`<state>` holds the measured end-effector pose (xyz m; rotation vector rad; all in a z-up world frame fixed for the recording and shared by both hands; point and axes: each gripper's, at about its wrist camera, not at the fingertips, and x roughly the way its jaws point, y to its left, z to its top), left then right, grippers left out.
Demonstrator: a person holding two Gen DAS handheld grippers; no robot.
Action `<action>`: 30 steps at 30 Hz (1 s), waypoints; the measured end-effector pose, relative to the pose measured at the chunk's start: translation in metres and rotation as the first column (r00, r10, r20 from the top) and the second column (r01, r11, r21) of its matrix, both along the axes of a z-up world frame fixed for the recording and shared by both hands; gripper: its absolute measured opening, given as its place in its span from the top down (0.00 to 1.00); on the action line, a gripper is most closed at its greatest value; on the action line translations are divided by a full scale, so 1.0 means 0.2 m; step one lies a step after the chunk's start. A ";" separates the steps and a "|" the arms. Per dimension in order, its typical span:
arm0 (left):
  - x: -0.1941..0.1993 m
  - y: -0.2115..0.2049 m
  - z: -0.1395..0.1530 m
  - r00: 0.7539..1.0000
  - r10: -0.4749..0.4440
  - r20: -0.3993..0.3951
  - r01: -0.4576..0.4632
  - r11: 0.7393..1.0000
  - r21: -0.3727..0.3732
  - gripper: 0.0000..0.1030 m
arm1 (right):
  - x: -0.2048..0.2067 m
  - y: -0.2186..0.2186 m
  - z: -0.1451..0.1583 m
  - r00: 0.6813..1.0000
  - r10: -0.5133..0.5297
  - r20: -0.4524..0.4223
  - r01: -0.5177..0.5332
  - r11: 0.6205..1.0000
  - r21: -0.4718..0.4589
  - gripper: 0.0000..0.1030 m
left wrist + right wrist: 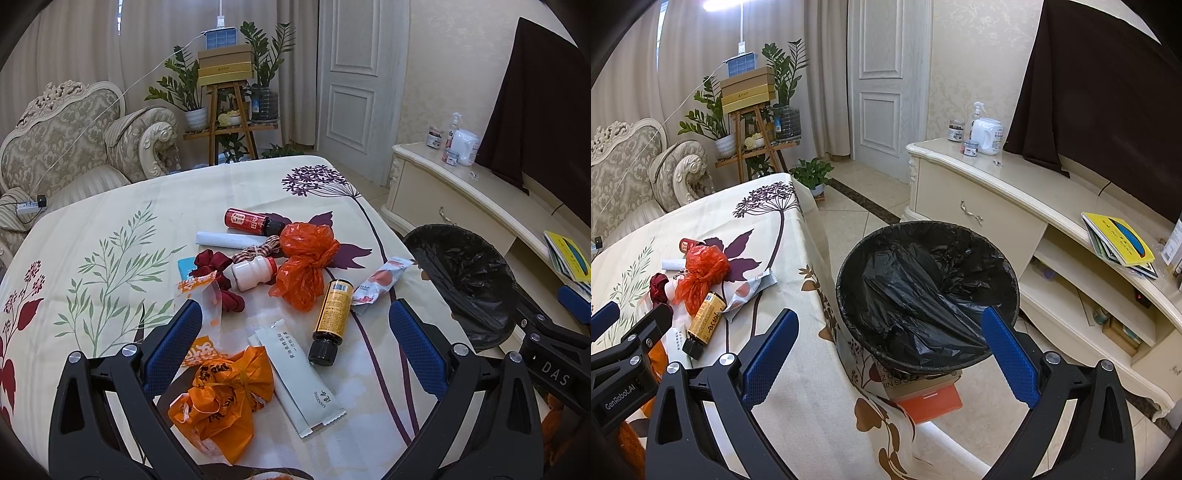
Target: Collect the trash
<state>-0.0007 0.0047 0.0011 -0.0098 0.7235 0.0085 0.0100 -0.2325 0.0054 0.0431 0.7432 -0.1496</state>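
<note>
Trash lies on the floral tablecloth point(110, 229): a knotted orange bag point(221, 395), a pale green sachet point(299, 376), a yellow-label brown bottle point(330, 321), a red-orange bag point(306, 266), a white bottle point(253, 273), a red-label bottle point(251, 221), a snack wrapper point(380, 280), a dark red ribbon point(218, 277). My left gripper point(295, 325) is open and empty above the sachet and yellow bottle. A bin with a black liner point(927, 291) stands right of the table. My right gripper point(890, 336) is open and empty over the bin's near edge.
A cream cabinet point(997, 206) with bottles and books stands behind the bin. An orange box point(931, 400) lies under the bin. A sofa point(66, 147), a plant stand point(229, 110) and a white door point(354, 81) are beyond the table.
</note>
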 end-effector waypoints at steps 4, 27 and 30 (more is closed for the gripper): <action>0.00 0.00 0.00 1.000 0.000 -0.001 0.000 1.000 -0.002 0.04 | 0.00 0.00 0.00 1.000 0.000 0.000 0.000 1.000 0.000 0.06; -0.01 0.02 -0.01 1.000 0.003 -0.005 -0.003 1.000 -0.003 0.04 | 0.01 0.00 -0.01 1.000 0.000 -0.001 0.000 1.000 -0.001 0.06; -0.01 0.01 -0.01 1.000 0.003 -0.006 -0.003 1.000 -0.003 0.04 | 0.01 0.00 -0.01 1.000 0.000 -0.001 0.000 1.000 -0.001 0.06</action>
